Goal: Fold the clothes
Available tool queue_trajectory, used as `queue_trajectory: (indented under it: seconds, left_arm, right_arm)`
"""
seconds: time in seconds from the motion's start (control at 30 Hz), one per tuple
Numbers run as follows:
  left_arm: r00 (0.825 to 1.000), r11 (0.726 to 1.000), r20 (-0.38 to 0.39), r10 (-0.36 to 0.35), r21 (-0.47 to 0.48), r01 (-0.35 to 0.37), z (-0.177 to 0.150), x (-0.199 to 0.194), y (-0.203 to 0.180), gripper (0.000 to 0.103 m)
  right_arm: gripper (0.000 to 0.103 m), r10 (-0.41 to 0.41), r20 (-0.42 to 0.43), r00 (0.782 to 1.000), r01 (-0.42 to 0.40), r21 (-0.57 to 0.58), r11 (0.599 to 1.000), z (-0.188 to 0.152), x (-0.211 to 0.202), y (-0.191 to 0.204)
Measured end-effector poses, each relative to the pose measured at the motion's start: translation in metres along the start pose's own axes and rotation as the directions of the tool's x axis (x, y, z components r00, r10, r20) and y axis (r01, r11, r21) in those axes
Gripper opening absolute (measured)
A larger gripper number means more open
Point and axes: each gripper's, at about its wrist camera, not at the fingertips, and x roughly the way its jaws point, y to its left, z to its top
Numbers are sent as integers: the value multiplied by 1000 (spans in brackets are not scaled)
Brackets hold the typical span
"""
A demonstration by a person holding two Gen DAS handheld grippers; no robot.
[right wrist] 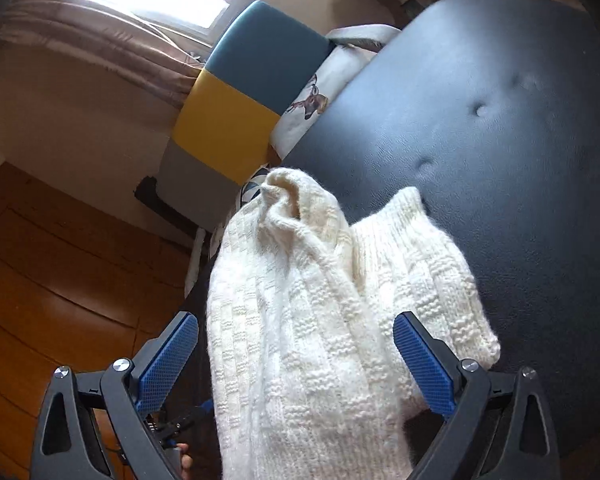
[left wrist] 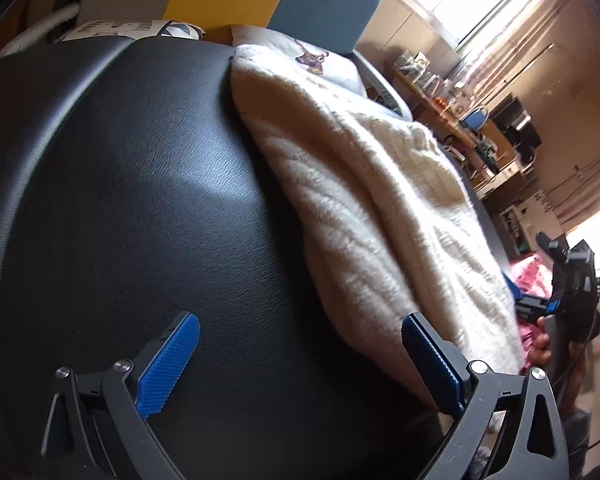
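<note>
A cream knitted sweater (left wrist: 364, 200) lies bunched along one side of a black leather cushioned top (left wrist: 140, 200). In the right wrist view the sweater (right wrist: 312, 340) is a thick folded heap, with part of it hanging past the edge of the leather top (right wrist: 500, 140). My left gripper (left wrist: 300, 364) is open over bare leather, its right finger (left wrist: 432, 364) next to the sweater's edge. The right gripper (right wrist: 296, 364) is also open, its blue pads (right wrist: 424, 364) wide apart on either side of the heap. In the left wrist view, a hand holds the right gripper (left wrist: 560, 292) at the far right.
A blue, yellow and grey padded panel (right wrist: 236, 112) stands beyond the leather top, with a deer-print pillow (right wrist: 312, 104) beside it. Wooden floor (right wrist: 60, 280) lies to the left. A cluttered desk (left wrist: 460, 120), a curtained window (left wrist: 500, 20) and pink cloth (left wrist: 532, 280) are at the right.
</note>
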Motion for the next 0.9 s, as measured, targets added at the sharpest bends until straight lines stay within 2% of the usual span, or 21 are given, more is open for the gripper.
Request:
queue_trajectory:
  seconds: [0.13,0.2,0.23,0.3,0.4,0.5,0.57,0.67,0.73,0.83,0.9]
  left_arm:
    - [998,998,-8,61,19,-60,-10,-2,3,102]
    - [997,996,-2,83,9,-83,-13,-5,8,102]
    - [997,997,4,72,0,-72,-11,-7,9,102]
    - [999,999,16,49,-17,-49,-6,-11,10,102]
    - [999,999,35,16,-42,-14,2,-16,11,102]
    - [998,998,54,-18,-63,21,10,-22,12,102]
    - [998,999,45,-43,-5,43,26,-18,-9,102]
    - [990,990,5,-138,26,137,45,-11,-35,102]
    - [981,982,-51,-186,35,188,56,-2,-54,102]
    - [958,965,-140,-252,32,258,71,16,-81,102]
    - [945,961,-200,-260,40,273,72,28,-99,102]
  right_arm:
    - [101,98,-12,995,-97,58,994,-3,12,-2]
    - [101,192,-52,980,-189,53,980,-3,23,15]
    - [101,215,-88,973,-213,28,977,-4,31,28]
    - [101,187,-152,971,-198,-63,978,-9,49,55]
    - [101,61,-241,969,-100,-152,983,-18,76,78]
    - [101,-24,-251,968,-30,-206,978,-26,78,80]
    - [101,-39,-235,971,-12,-211,978,-27,66,76]
    - [101,-53,-200,978,11,-206,979,-27,40,66]
    - [101,-33,-197,980,-1,-169,986,-27,23,53]
    - [101,79,-184,980,-88,-40,995,-28,8,34]
    - [101,151,-179,972,-143,54,988,-30,2,21]
